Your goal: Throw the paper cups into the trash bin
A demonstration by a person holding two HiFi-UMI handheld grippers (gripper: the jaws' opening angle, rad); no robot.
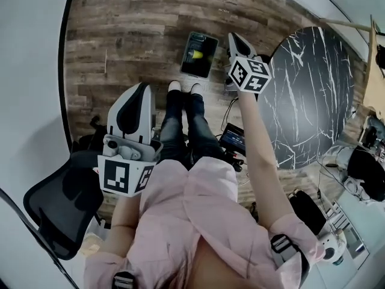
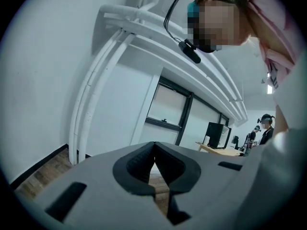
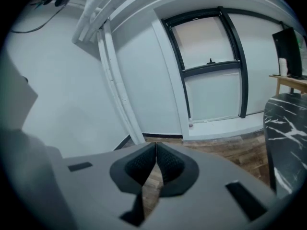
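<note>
Holding nothing, the left tool (image 2: 154, 147) and right tool (image 3: 156, 147) are both pinched together — no paper cups show on the counter (image 1: 313, 89). The trash bin (image 1: 200, 54) stands on the floor (image 1: 120, 35) just ahead; any cup lying out of view risks being left behind.

I see the floor (image 1: 120, 35) in matt, grained wood planks, the round table (image 1: 313, 83) in glossy black veined stone, and the left gripper (image 2: 154, 145) in smooth matt grey plastic.
</note>
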